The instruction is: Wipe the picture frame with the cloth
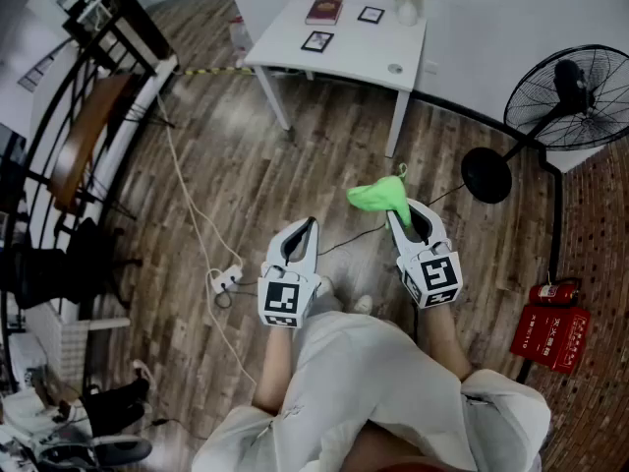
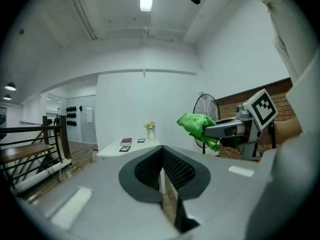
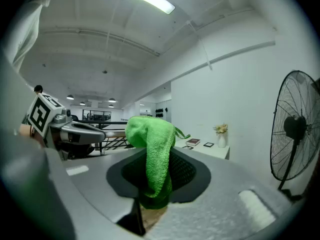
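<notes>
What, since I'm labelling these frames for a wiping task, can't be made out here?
The picture frame and smaller frame on the white table: too small in every view to show contents or dust.
The green cloth: lower end hidden between the right tool's jaws, right gripper view.
The fan: right side cut off by that view's edge.
The red box: print too small, head view.

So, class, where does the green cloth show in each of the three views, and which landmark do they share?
Head view: cloth right of centre, at the tip of the right gripper.
Left gripper view: cloth right of centre, held up beside the fan.
Right gripper view: cloth at centre, pinched between the jaws.
Shared landmark: the white table, far off in all three.
</notes>
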